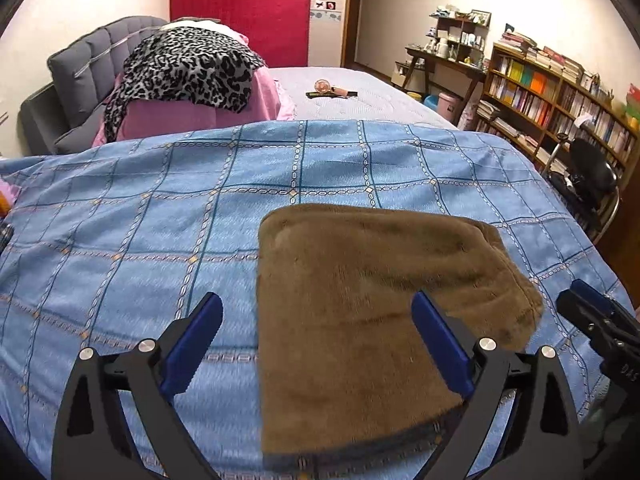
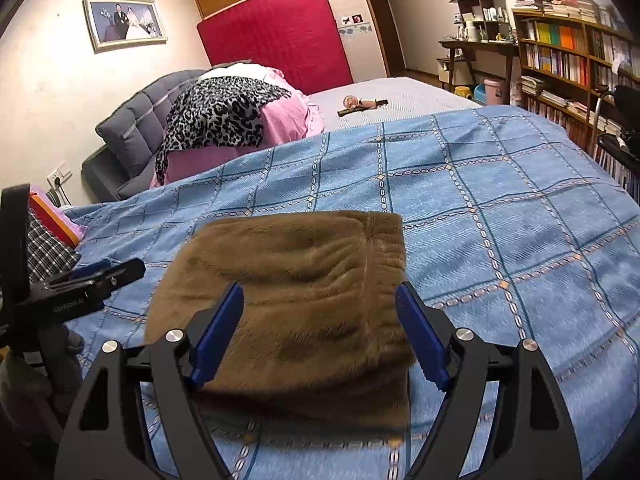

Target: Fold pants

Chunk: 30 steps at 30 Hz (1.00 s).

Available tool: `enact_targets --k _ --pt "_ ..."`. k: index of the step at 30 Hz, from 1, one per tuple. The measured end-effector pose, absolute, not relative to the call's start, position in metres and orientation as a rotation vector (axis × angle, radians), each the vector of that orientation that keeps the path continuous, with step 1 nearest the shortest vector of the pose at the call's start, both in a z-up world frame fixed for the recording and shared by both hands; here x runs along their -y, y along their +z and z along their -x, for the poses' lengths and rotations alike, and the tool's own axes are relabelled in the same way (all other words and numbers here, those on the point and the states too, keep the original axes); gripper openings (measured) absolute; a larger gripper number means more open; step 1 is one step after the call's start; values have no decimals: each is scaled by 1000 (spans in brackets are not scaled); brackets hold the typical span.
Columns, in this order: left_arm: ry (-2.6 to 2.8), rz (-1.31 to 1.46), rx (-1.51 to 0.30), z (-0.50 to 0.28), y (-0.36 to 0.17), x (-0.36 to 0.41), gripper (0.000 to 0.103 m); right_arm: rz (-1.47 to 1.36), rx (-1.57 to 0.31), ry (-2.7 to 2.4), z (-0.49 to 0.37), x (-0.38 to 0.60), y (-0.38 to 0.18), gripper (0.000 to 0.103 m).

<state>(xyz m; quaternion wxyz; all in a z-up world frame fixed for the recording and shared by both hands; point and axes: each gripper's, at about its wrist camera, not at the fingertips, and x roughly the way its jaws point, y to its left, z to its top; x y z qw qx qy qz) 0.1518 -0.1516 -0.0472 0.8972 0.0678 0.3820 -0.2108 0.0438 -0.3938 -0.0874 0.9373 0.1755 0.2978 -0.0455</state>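
Right wrist: plush brown folded pants (image 2: 296, 304)

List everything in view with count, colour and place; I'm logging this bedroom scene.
Pants: one, brown, folded, on the bedspread.
Bedspread: one, blue checked, over the near bed.
Leopard cloth: one, black and grey, on the pink bedding.
Pink bedding: one pile, against the headboard.
Headboard: one, grey, left.
Red panel: one, at the far wall.
Framed photo: one, on the left wall.
Bookshelf: one, brown, right.
Desk: one, brown, beside the bookshelf.
Left gripper: black with blue fingers, open, above the pants.
Right gripper: same colours, open, above the pants.
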Motion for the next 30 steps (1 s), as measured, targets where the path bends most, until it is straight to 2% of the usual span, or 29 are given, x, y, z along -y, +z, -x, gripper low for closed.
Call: enact_targets --k 2,9,13,24,30 --pt "-426 -147 -787 -141 -43 150 95 -366 -597 -100 -32 391 -81 84" --pt "-408 -164 -745 -102 -27 147 95 -351 -570 -99 -3 373 -62 85" --pt "-413 -179 -724 -83 -18 145 95 -313 -561 -109 9 359 -54 93" --pt "-403 -176 -670 -54 -1 134 95 -309 -535 -125 32 345 -37 94" --pt "-404 -200 -638 -38 6 133 95 -261 -534 -133 41 331 -30 99"
